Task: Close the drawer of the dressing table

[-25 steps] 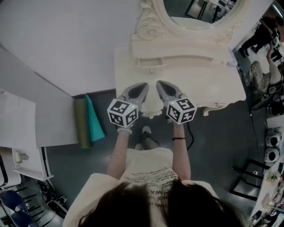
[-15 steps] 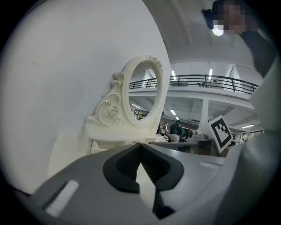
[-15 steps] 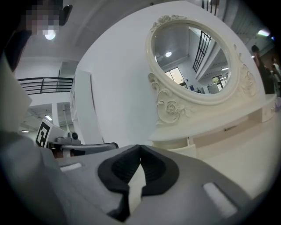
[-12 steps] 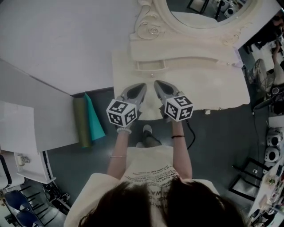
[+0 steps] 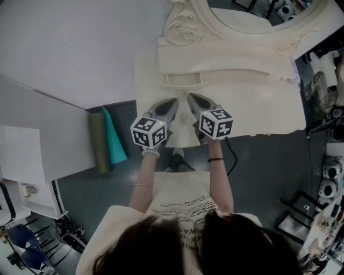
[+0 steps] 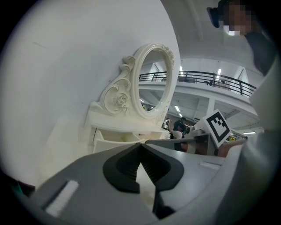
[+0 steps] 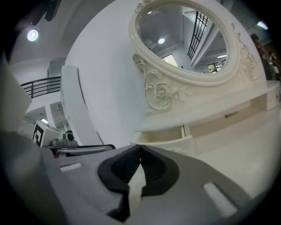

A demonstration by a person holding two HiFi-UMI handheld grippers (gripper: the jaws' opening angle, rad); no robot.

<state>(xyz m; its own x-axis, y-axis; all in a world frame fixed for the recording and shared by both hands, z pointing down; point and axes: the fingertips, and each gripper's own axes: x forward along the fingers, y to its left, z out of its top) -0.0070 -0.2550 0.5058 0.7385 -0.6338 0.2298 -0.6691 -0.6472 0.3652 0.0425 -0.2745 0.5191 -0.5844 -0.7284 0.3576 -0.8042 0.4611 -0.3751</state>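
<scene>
The cream dressing table point(image 5: 258, 107) stands against the white wall, with an oval mirror point(image 5: 252, 16) above it. Its small left drawer point(image 5: 183, 79) is pulled out a little under the shelf. It also shows in the left gripper view as the drawer point(image 6: 115, 137) and in the right gripper view as the drawer point(image 7: 169, 137). My left gripper point(image 5: 172, 102) and right gripper point(image 5: 190, 96) hover side by side over the tabletop, just in front of the drawer. They point at it without touching it. Both are shut and hold nothing: left gripper point(image 6: 140, 144), right gripper point(image 7: 140, 146).
Green and teal rolls point(image 5: 107, 142) lean on the floor left of the table. A white board point(image 5: 27, 156) lies further left. A dark cable point(image 5: 231, 161) hangs below the table's front edge. Equipment point(image 5: 328, 182) crowds the floor at the right.
Both grippers have sunk and edged slightly forward toward the drawer, staying side by side. The drawer stands out as before.
</scene>
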